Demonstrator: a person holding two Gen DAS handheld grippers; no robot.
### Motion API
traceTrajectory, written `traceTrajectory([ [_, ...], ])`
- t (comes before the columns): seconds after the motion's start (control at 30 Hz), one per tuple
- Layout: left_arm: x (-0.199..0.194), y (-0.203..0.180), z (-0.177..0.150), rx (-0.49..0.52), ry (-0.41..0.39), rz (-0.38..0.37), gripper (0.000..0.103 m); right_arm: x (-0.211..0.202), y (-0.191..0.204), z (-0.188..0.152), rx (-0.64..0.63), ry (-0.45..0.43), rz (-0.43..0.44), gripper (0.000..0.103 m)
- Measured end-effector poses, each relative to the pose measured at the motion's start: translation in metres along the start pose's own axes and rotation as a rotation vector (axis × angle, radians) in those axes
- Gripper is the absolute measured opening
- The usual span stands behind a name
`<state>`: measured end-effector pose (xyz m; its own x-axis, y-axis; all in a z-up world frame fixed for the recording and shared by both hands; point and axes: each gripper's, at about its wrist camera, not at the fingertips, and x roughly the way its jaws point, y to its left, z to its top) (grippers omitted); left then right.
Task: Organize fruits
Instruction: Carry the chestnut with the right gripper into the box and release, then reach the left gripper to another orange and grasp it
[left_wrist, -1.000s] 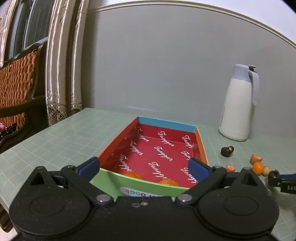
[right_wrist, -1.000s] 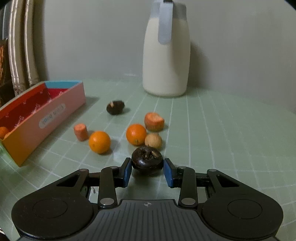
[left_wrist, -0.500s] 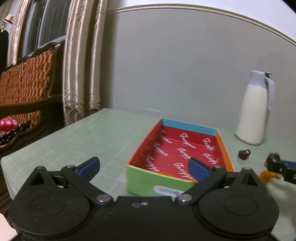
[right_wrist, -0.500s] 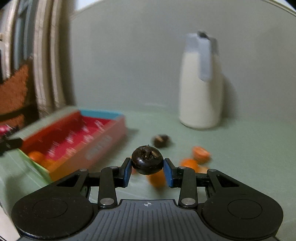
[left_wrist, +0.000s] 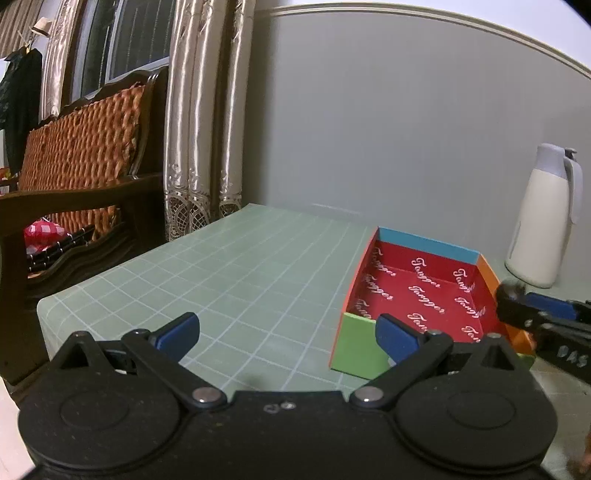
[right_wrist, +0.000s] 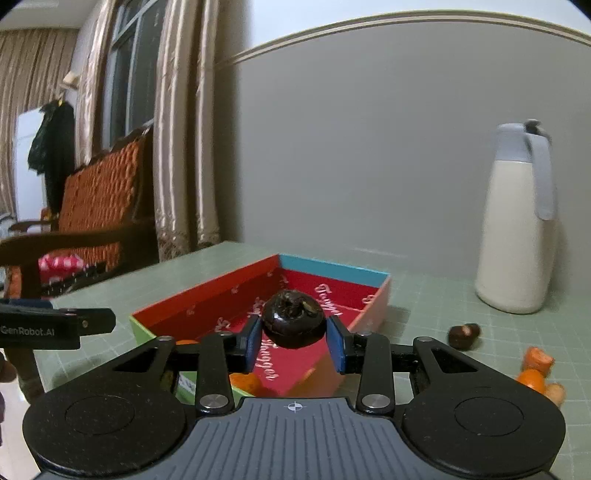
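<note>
1. Mangosteen (right_wrist: 293, 321): one dark fruit sits between the blue pads of the right gripper (right_wrist: 293, 341), above the box's red floor.
2. The right jaws have just been opening with the fruit between them. Whether the pads press on it or merely flank it cannot be told.
3. One left gripper (left_wrist: 288, 332) is spread wide with nothing between its pads, over bare green mat (left_wrist: 240, 277), the box at its 2 o'clock.
4. One box (right_wrist: 332, 267), with a blue far wall.
5. Two orange fruits lie inside it: one (right_wrist: 245, 382) half hidden behind the right gripper's left finger, and one (right_wrist: 184, 341) showing only as a sliver.
6. On the mat at the box's 3 o'clock lie one second dark fruit (right_wrist: 463, 334), blurred, and three orange or tan pieces (right_wrist: 532, 380) crowded at the frame edge and hard to identify.
7. One white jug (right_wrist: 517, 229) stands at the box's 2 o'clock.
</note>
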<state>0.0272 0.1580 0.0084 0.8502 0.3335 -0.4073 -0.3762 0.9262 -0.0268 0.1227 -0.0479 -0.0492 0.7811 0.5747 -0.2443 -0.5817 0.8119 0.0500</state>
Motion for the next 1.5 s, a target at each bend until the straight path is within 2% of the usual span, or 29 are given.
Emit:
traceTrajectory([
  [0.03, 0.0, 0.0, 0.0, -0.001, 0.0, -0.003, 0.096, 0.0, 0.0, 0.0, -0.002, -0.016, -0.018, 0.062],
  [0.1, -0.001, -0.002, 0.0, -0.004, -0.001, -0.011, 0.096, -0.007, -0.005, -0.001, 0.021, -0.07, -0.011, 0.08],
  [0.27, -0.004, -0.009, -0.002, 0.02, -0.008, -0.034, 0.096, -0.014, -0.023, -0.002, 0.052, -0.066, -0.057, 0.083],
  [0.33, -0.006, -0.013, -0.002, 0.026, -0.012, -0.039, 0.096, -0.018, -0.032, -0.005, 0.078, -0.06, -0.081, 0.103],
  [0.47, -0.007, -0.016, -0.002, 0.017, -0.015, -0.047, 0.096, -0.028, -0.046, -0.005, 0.111, -0.071, -0.114, 0.103],
  [0.67, -0.011, -0.025, -0.002, 0.014, -0.021, -0.068, 0.096, -0.042, -0.057, -0.006, 0.083, -0.063, -0.14, 0.103],
  [0.83, -0.015, -0.044, -0.001, 0.023, -0.037, -0.126, 0.096, -0.056, -0.07, -0.006, 0.037, -0.055, -0.176, 0.103],
  [1.1, -0.02, -0.114, -0.007, 0.145, -0.068, -0.265, 0.094, -0.089, -0.119, -0.013, 0.039, -0.002, -0.297, 0.103],
  [1.33, -0.017, -0.187, -0.022, 0.246, -0.043, -0.399, 0.088, -0.119, -0.162, -0.023, 0.075, 0.048, -0.388, 0.103],
  [1.47, -0.007, -0.221, -0.03, 0.287, -0.007, -0.433, 0.085, -0.125, -0.184, -0.028, 0.09, 0.082, -0.421, 0.103],
  [1.5, -0.003, -0.228, -0.031, 0.295, 0.006, -0.438, 0.081, -0.124, -0.191, -0.029, 0.096, 0.09, -0.429, 0.103],
])
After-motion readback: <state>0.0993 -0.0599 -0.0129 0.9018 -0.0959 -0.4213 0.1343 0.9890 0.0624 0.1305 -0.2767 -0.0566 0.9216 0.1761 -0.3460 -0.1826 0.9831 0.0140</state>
